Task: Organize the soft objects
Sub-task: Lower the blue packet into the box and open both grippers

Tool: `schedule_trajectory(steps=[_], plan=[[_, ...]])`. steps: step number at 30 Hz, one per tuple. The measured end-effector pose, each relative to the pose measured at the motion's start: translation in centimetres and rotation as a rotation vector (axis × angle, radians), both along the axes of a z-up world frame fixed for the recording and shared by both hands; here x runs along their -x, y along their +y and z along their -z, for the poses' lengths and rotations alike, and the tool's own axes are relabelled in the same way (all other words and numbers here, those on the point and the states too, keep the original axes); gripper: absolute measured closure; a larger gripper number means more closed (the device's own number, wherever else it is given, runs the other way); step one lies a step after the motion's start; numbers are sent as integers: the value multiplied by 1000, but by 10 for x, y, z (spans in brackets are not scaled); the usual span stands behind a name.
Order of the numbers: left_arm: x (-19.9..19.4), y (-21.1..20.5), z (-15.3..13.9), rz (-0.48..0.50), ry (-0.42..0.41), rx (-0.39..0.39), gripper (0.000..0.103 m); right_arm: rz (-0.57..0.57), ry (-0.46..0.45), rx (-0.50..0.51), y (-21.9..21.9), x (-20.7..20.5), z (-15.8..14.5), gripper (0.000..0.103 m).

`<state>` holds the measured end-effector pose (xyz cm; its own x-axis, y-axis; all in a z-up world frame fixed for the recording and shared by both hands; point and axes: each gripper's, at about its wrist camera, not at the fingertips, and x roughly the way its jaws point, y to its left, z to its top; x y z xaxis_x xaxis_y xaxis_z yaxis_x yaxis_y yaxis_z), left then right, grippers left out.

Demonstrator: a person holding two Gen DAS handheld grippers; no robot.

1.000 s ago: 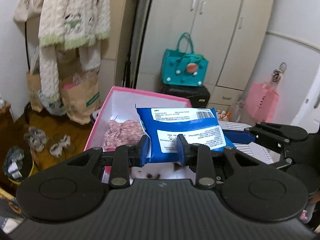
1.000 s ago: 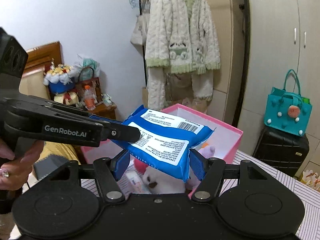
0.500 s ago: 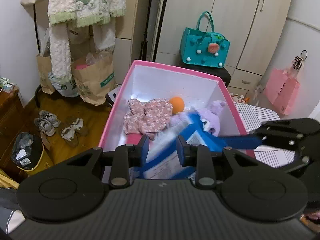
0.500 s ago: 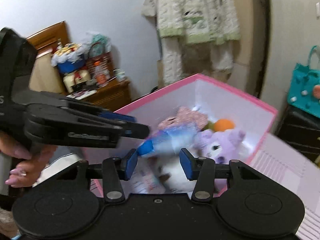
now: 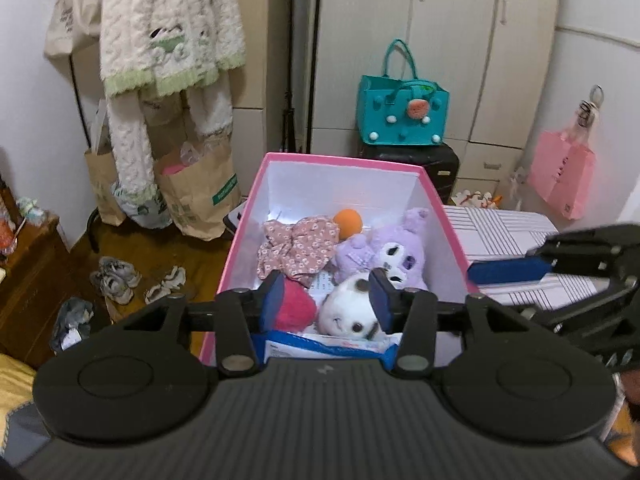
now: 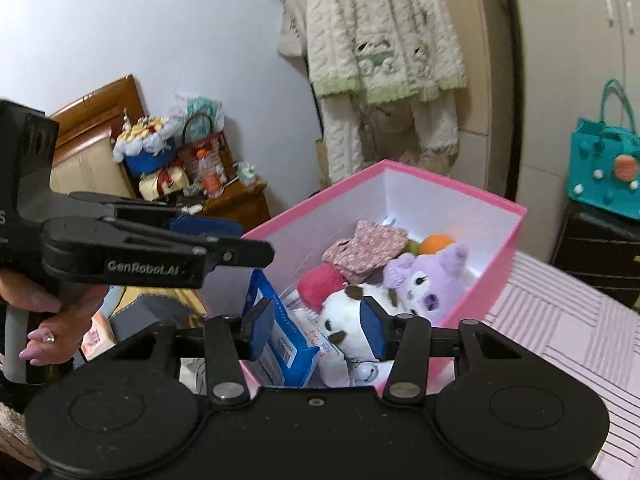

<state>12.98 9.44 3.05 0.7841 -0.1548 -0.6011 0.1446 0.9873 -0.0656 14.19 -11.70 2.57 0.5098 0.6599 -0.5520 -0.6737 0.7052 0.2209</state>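
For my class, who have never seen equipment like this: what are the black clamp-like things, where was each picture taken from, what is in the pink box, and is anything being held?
No robot here: a person holds a two-finger gripper in each hand, and each carries a camera looking forward along its blue-padded fingers. One picture comes from the left gripper, the other from the right gripper; each also shows the other gripper from the side.

Both look into a pink box holding a floral cloth, an orange ball, a purple plush, a white plush, a red fluffy item and a blue packet standing against the near wall.

Nothing is held. Both grippers' jaws are opening, and the pads press on nothing.
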Motion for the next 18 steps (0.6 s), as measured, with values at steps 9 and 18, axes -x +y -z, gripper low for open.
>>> schedule_trajectory(steps=[9, 18], plan=[[25, -18, -16, 32, -21, -26, 40, 99, -81, -2, -36, 38, -21, 36], [48, -38, -25, 74, -46, -51, 30, 150, -114, 16, -62, 69, -36, 24]])
